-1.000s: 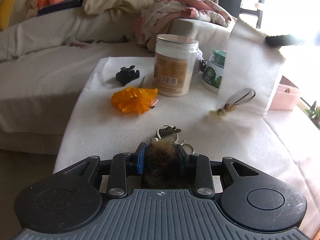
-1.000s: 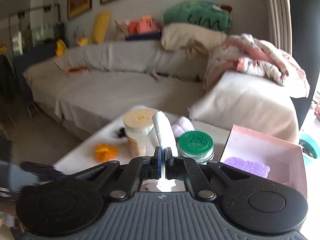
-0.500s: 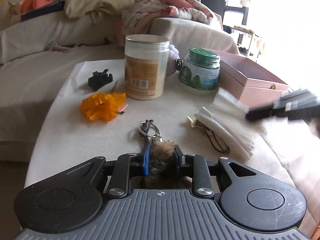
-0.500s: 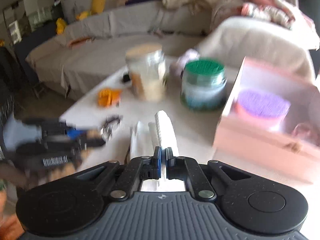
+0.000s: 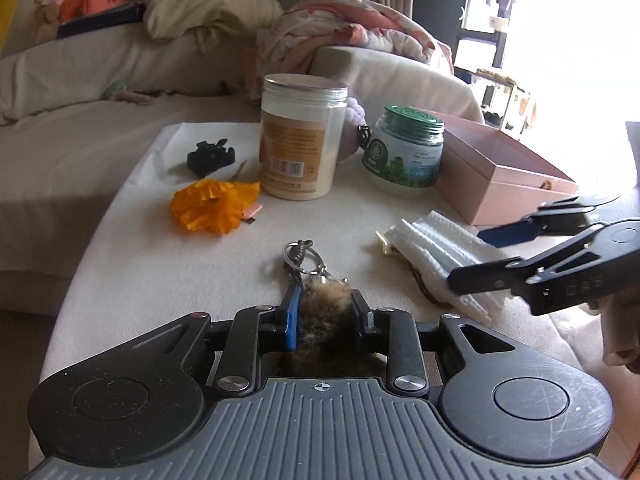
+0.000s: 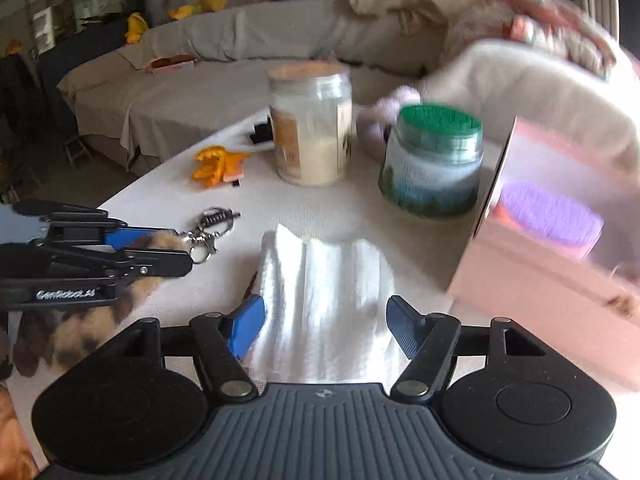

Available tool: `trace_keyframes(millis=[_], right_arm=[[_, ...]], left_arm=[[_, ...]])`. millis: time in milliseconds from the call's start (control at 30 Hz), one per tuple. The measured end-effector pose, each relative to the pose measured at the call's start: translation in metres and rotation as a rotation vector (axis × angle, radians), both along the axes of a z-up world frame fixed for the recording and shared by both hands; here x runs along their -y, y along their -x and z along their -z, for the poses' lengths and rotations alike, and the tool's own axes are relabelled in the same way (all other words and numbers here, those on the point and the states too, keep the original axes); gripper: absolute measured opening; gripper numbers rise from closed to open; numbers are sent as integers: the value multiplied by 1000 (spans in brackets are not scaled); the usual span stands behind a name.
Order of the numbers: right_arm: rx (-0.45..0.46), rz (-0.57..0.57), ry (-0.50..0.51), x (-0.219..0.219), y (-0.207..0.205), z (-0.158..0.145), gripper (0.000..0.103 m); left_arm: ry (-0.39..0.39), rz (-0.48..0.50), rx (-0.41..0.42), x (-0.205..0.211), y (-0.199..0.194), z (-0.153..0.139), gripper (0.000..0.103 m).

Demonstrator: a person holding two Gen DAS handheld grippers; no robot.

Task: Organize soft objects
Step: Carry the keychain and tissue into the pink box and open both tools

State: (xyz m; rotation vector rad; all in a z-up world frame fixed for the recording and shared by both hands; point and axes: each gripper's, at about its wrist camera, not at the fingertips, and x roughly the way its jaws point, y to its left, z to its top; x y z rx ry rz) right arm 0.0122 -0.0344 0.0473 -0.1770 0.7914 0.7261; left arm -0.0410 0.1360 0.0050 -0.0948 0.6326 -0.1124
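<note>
The right gripper (image 6: 324, 324) has spread its jaws, releasing the folded white ribbed cloth (image 6: 320, 304), now lying between them at centre frame; the left gripper (image 5: 325, 312) pinches the brown furry keychain (image 5: 325, 312).

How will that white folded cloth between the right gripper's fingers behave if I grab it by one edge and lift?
The white cloth shows soft ridges and folds, so it will likely droop and unfold. It looks thin, so probably light. The right gripper stands open around it; a hair clip peeks from under its far end and may slide off.
</note>
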Motion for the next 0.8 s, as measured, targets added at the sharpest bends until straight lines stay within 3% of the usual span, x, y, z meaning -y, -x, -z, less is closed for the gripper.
trace_keyframes(millis=[33, 100, 133, 167, 300, 467, 600, 800], right_arm=[[-17, 12, -8, 0, -3, 2, 67], [-2, 20, -2, 1, 0, 1, 45], [2, 6, 9, 2, 1, -2, 22], [-2, 2, 9, 4, 3, -6, 8], [34, 39, -70, 31, 15, -36, 8], [146, 130, -159, 94, 46, -79, 8], [268, 249, -186, 146, 73, -105, 8], [388, 415, -226, 210, 93, -128, 8]], left_arm=[[-17, 0, 0, 2, 0, 0, 30], [-64, 7, 0, 9, 0, 0, 28], [-84, 14, 0, 11, 0, 0, 28], [-94, 17, -1, 12, 0, -1, 28], [-44, 50, -9, 8, 4, -5, 21], [-66, 206, 32, 26, 23, -36, 20], [-12, 301, 148, 38, 25, -95, 19], [3, 431, 353, 77, 0, -191, 20]])
